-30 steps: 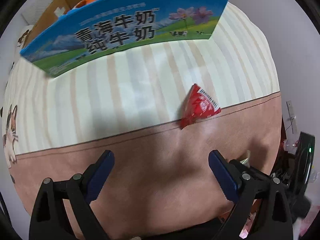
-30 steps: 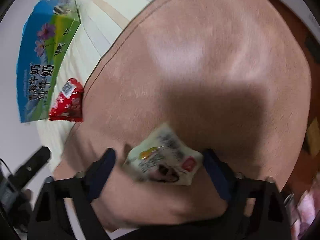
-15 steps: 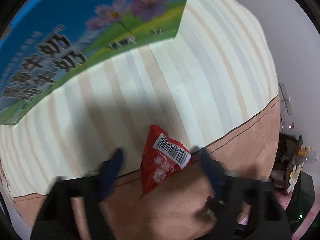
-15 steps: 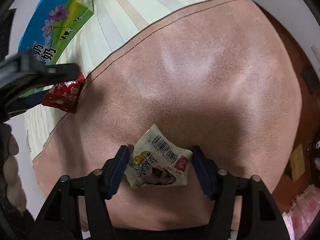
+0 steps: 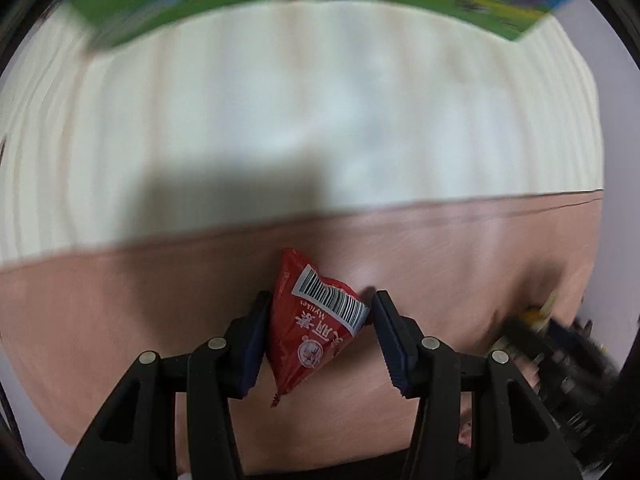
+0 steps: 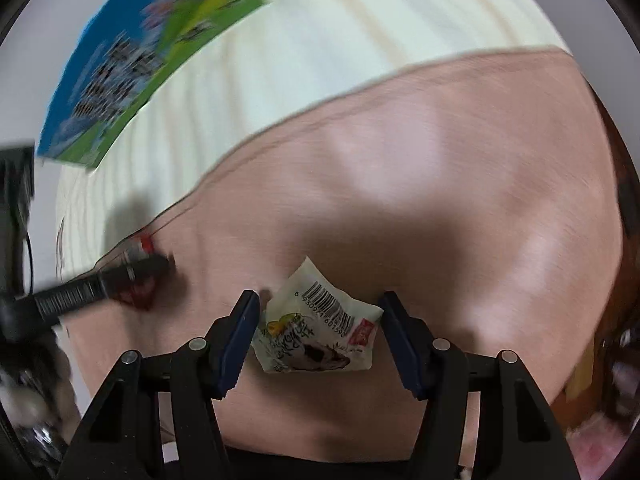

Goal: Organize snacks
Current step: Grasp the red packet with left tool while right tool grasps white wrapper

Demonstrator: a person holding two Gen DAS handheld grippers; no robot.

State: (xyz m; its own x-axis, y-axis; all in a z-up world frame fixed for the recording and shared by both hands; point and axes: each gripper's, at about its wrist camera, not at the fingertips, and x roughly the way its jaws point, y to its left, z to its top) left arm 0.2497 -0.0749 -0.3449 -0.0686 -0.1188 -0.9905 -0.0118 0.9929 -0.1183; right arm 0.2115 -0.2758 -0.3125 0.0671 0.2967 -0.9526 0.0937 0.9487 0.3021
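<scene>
Left gripper (image 5: 318, 322) pinches a red triangular foil snack packet (image 5: 312, 330), lifted above the pink-and-cream striped cloth (image 5: 280, 128). Right gripper (image 6: 318, 328) holds a white plastic snack sachet (image 6: 316, 336). Blue-green milk carton box (image 6: 132, 64) beyond. Risk: slick, puffy packets squirting free, judged from shallow corner grips.

"Wyilkes" plus barcode on red snack packet (image 5: 316, 324).
</scene>
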